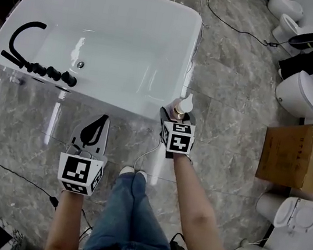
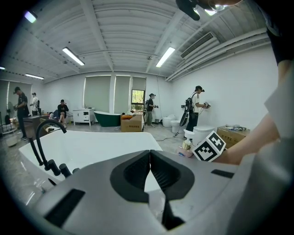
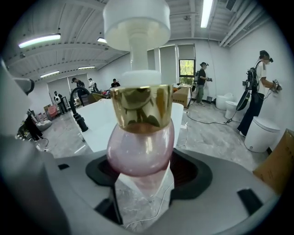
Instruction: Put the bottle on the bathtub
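A pink pump bottle [image 3: 140, 142] with a gold collar and white pump head stands upright between the jaws of my right gripper [image 3: 143, 176], which is shut on its round body. In the head view the bottle [image 1: 180, 107] is held just off the near right corner of the white bathtub [image 1: 160, 28]. My left gripper [image 1: 92, 132] hovers over the floor in front of the tub, its jaws shut and holding nothing. From the left gripper view [image 2: 149, 172] I see the tub rim [image 2: 92, 147] ahead and the bottle [image 2: 186, 146] to the right.
A black faucet set [image 1: 29, 54] sits on the tub's left end. Toilets [image 1: 300, 94] and a cardboard box [image 1: 293, 155] stand to the right. Cables [image 1: 232, 21] trail over the grey marble floor. Several people stand in the far background.
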{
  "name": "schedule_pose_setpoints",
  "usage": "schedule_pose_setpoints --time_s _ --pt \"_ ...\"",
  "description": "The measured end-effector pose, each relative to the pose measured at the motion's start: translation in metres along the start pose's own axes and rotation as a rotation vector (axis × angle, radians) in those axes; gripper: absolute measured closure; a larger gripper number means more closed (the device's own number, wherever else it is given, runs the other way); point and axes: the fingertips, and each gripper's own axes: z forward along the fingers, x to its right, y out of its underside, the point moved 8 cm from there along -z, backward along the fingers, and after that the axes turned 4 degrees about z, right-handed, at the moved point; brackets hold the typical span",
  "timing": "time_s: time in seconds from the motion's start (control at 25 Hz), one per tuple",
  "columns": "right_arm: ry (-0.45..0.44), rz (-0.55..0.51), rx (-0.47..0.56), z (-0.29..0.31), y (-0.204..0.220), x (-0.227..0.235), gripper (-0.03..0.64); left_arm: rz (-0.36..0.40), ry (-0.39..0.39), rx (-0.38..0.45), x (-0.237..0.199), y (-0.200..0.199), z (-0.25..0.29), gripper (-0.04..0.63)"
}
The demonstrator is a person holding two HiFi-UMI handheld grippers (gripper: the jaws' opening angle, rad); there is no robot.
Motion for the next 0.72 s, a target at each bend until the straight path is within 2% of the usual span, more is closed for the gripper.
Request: schedule_pose_setpoints --time_s 0.32,0.72 --pt "-0.014 -0.007 0.022 -0.024 0.002 0.002 0.290 0.000 -0.002 -0.015 0.002 -0.003 -0.005 0.583" --pt "-0.051 -0.016 0.066 -0.095 -0.033 -0.001 0.290 0.024 0.029 0.045 0.013 -0.059 -0.014 0.583"
